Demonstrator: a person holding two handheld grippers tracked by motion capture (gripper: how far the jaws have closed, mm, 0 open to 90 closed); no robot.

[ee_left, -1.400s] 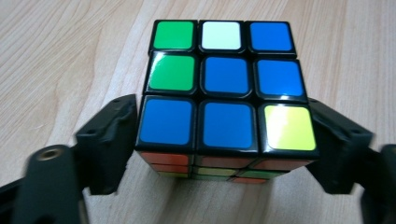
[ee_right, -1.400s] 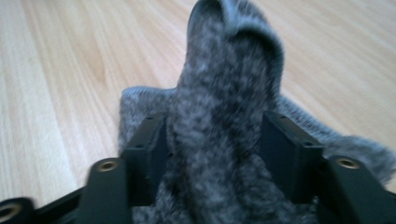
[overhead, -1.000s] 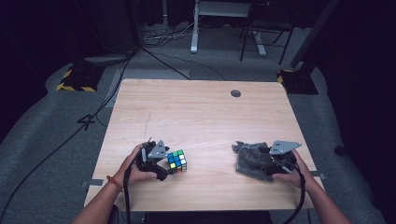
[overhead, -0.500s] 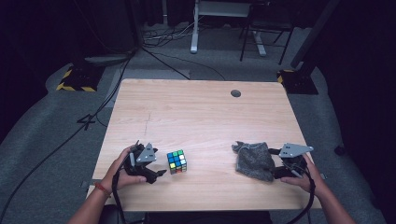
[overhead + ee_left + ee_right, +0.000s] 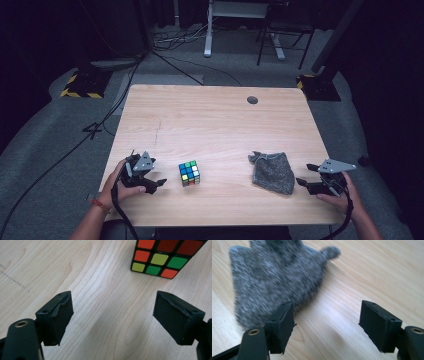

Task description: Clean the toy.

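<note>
A scrambled Rubik's cube [image 5: 189, 173] stands on the light wooden table [image 5: 210, 120] near the front, left of centre. My left gripper [image 5: 156, 176] is just to its left, open, jaws pointing at it with a gap of bare wood between. In the left gripper view the cube [image 5: 165, 257] sits beyond the empty left gripper [image 5: 112, 315]. A crumpled grey knitted cloth [image 5: 273, 172] lies at the front right. Close to the right of it is my right gripper [image 5: 305, 175], open. In the right gripper view the cloth [image 5: 274, 275] lies ahead and left of the empty right gripper [image 5: 327, 322].
A round cable hole [image 5: 252, 100] is set into the table's far side. Beyond the table, the grey floor holds cables [image 5: 175, 42], a white desk leg [image 5: 207, 30], a chair base [image 5: 272, 42] and a yellow-black striped block [image 5: 82, 85].
Both hands have drawn outward. The left gripper slid left, away from the cube. The right gripper slid right, off the cloth, which now lies flatter.
</note>
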